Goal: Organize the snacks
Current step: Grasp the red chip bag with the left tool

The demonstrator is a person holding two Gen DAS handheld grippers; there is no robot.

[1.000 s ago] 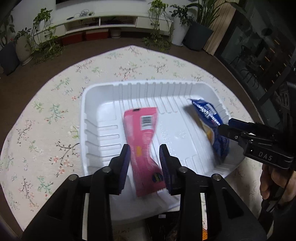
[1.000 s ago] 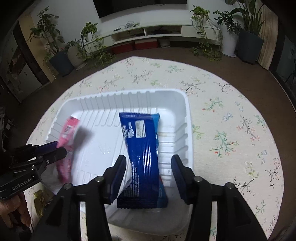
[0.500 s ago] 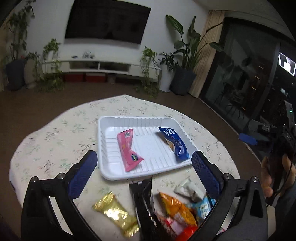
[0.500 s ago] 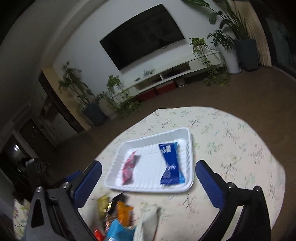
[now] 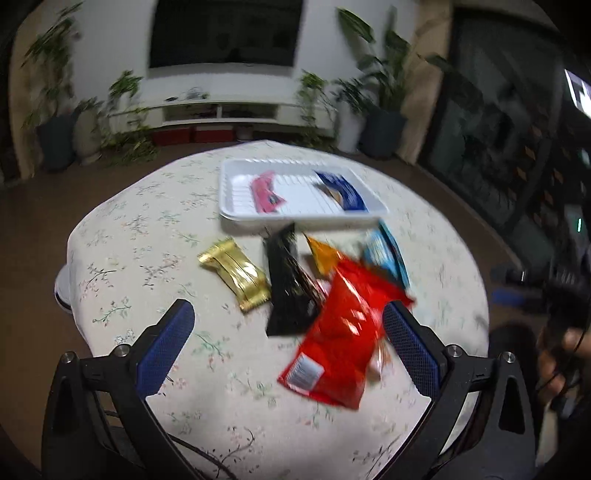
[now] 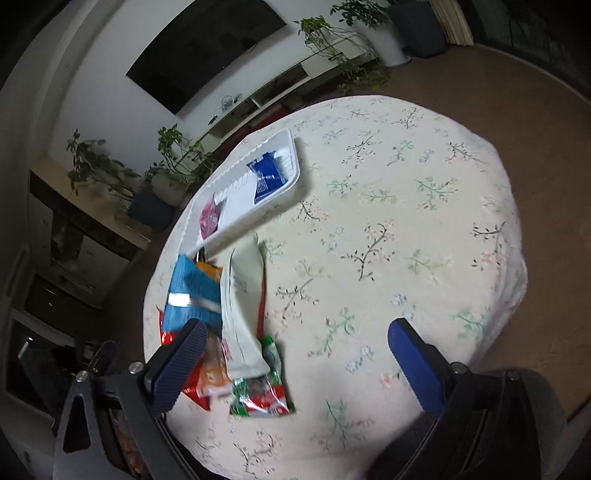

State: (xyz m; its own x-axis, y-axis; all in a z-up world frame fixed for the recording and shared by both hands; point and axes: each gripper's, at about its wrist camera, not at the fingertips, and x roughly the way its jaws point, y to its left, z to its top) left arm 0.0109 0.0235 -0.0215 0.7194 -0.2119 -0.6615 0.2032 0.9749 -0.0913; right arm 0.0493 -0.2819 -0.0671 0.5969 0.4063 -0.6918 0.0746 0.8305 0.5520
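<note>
Pulling both grippers back from the white tray (image 5: 236, 212), I now see the whole table, where a second ago each wrist view was filled by the tray. My left gripper (image 5: 288, 345) has just been opening and stands at its widest, empty; the pink packet (image 5: 264, 190) it was closed around lies free in the tray's left half. My right gripper (image 6: 295, 363) has likewise just been opening and holds nothing; the dark blue packet (image 6: 267, 173) rests in the tray's right half. I judge two snacks filed and the next pickup due.

Left to right in the left wrist view, the unsorted pile just in front of the tray holds a gold packet (image 5: 236, 273), a black packet (image 5: 291, 291), an orange packet (image 5: 323, 254), a large red bag (image 5: 343, 332) and a light blue packet (image 5: 384, 253). The right wrist view adds a white packet (image 6: 242, 299) and a green-and-red packet (image 6: 262, 395).

The surface is a round table under a floral tablecloth (image 6: 406, 221). Beyond it are a brown floor, a wall-mounted television (image 5: 225, 31), a low white console and potted plants.
</note>
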